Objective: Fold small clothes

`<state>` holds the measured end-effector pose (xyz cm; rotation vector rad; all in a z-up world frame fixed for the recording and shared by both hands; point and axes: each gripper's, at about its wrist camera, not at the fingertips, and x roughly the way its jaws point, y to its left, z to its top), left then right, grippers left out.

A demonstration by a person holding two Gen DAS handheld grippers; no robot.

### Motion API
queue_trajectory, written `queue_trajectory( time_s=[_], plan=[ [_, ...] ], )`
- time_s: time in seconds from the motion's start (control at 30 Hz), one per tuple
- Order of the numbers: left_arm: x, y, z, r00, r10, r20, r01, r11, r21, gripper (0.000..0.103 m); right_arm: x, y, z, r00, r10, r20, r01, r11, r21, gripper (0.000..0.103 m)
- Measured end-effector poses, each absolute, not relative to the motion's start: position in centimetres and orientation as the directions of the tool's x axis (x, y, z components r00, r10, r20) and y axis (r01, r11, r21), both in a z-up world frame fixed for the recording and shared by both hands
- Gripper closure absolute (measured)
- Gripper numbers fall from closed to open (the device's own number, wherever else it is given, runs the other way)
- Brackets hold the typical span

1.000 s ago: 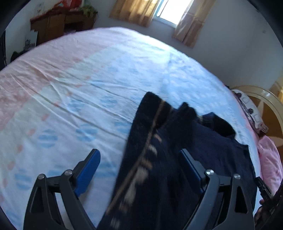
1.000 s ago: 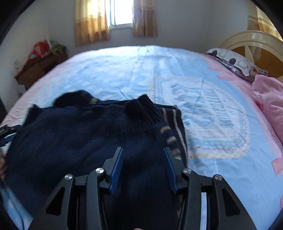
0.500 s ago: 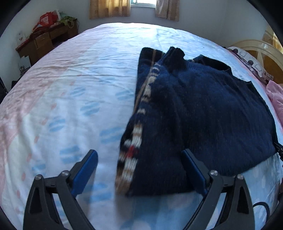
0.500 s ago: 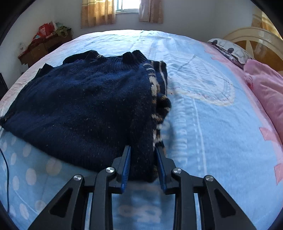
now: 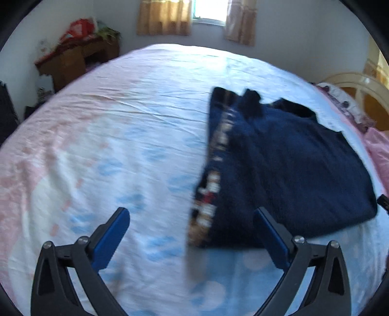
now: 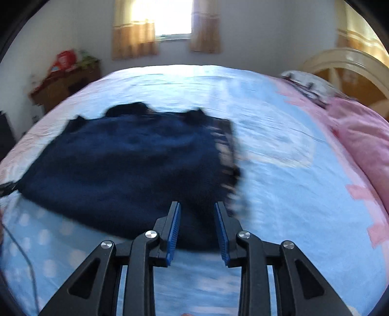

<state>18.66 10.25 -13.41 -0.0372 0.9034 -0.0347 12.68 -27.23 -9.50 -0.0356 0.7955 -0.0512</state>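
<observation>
- The left tongs [image 5: 192, 224] are standing wide, having just been opening further, and their blue pads are pressing on nothing.
- A dark navy knitted sweater [image 5: 287, 160] is lying flat on the bed [image 5: 126, 136], ahead of the left tongs and off to their right; its near corner is sitting between the two fingers [image 5: 110, 237], just beside the right-hand one, with no pad touching it.
- A striped band in tan and white is running along the sweater edge that is facing the left tongs' middle.
- The right tongs [image 6: 197, 227] are standing narrow, and their jaws have just been closing; the sweater's near edge is lying in the gap between the pads, but the blurred view is probably showing the pads clear of the cloth rather than pinching it.
- From the right tongs, the sweater is spreading ahead and to the left, with the striped edge to the right of the gap.
- A pink quilt [image 6: 359, 136] is lying far off to the right of the right tongs.
- A curtained window [image 6: 170, 21] is showing straight ahead, beyond the bed.
</observation>
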Motion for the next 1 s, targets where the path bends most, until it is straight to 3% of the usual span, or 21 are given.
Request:
queue_trajectory(
  time_s=[0.1, 0.27, 0.33, 0.63, 0.7, 0.73, 0.8, 1.0],
  plan=[
    [18.9, 10.2, -14.5, 0.587, -0.033, -0.809, 0.02, 0.999, -0.027, 0.0, 14.7, -22.8, -9.7, 0.693, 0.039, -0.72, -0.122, 0.99, -0.064, 0.072],
    [18.8, 10.4, -15.3, 0.565, -0.054, -0.823, 0.033, 0.999, -0.043, 0.0, 17.9, -17.5, -12.2, 0.65, 0.09, -0.755, -0.228, 0.97, -0.081, 0.072],
    [18.8, 10.5, -15.6, 0.564, -0.06, -0.823, 0.042, 0.998, -0.044, 0.0, 18.5, -16.3, -13.8, 0.605, 0.093, -0.79, -0.242, 0.968, -0.071, 0.072],
    [18.3, 10.9, -15.3, 0.559, -0.09, -0.824, 0.073, 0.996, -0.06, 0.0, 17.4, -15.2, -13.9, 0.619, 0.062, -0.783, -0.246, 0.962, -0.118, 0.072],
    [18.1, 10.9, -15.1, 0.557, -0.093, -0.825, 0.078, 0.995, -0.06, 0.0, 17.1, -15.2, -13.5, 0.619, 0.043, -0.784, -0.249, 0.958, -0.143, 0.067],
    [18.0, 11.0, -15.1, 0.556, -0.095, -0.826, 0.084, 0.995, -0.058, 0.0, 17.1, -14.9, -13.3, 0.623, 0.033, -0.782, -0.252, 0.954, -0.16, 0.057],
    [17.9, 11.1, -15.0, 0.552, -0.1, -0.828, 0.094, 0.994, -0.057, 0.0, 16.7, -14.2, -12.4, 0.645, 0.024, -0.763, -0.263, 0.945, -0.193, 0.049],
    [17.5, 12.8, -13.6, 0.59, -0.096, -0.802, 0.104, 0.994, -0.043, 0.0, 15.2, -10.5, -10.1, 0.703, 0.081, -0.706, -0.338, 0.912, -0.233, 0.049]
  ],
)
